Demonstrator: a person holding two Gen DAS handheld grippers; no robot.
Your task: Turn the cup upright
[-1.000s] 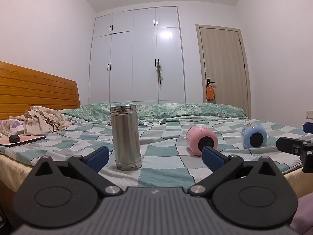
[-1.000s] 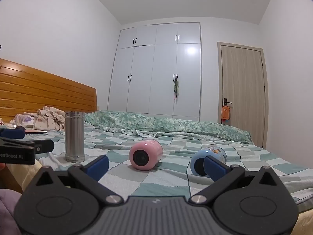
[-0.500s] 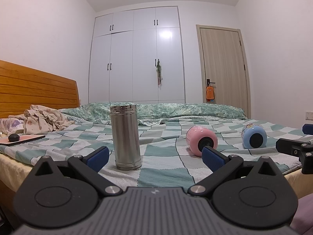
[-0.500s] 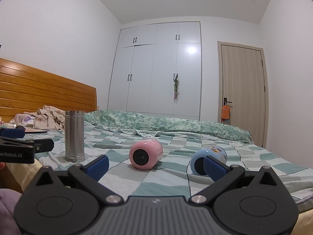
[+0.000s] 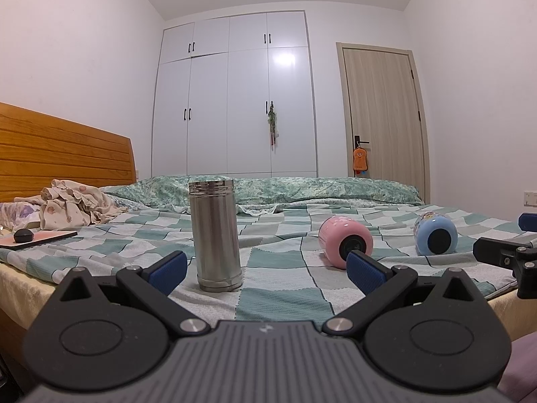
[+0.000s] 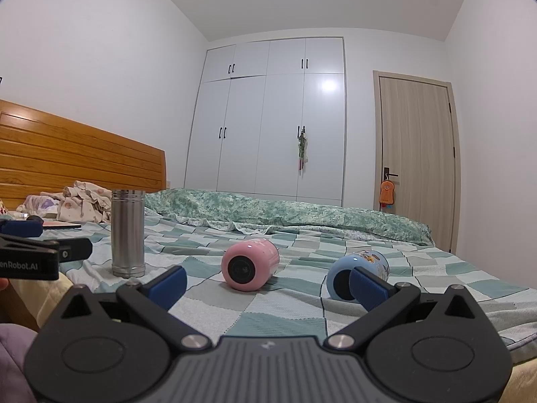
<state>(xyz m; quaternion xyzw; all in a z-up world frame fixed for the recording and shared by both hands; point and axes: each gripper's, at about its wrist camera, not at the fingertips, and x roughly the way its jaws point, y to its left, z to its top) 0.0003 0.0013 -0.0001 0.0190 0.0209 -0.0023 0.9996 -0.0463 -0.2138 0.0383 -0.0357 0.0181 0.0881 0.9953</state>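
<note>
A pink cup (image 5: pixel 345 239) lies on its side on the checked bedspread, its opening towards me; it also shows in the right wrist view (image 6: pixel 250 264). A blue cup (image 5: pixel 435 233) lies on its side to its right, also in the right wrist view (image 6: pixel 357 275). A steel flask (image 5: pixel 215 235) stands upright at the left, seen too in the right wrist view (image 6: pixel 128 232). My left gripper (image 5: pixel 266 268) is open and empty, short of the flask. My right gripper (image 6: pixel 268 283) is open and empty, short of the two cups.
The bed's near edge (image 5: pixel 27 278) runs below the grippers. Crumpled clothes (image 5: pixel 70 206) and a pink pad with a black object (image 5: pixel 35 236) lie at the left by the wooden headboard (image 5: pixel 63 158). A folded duvet (image 5: pixel 302 188) lies across the far side.
</note>
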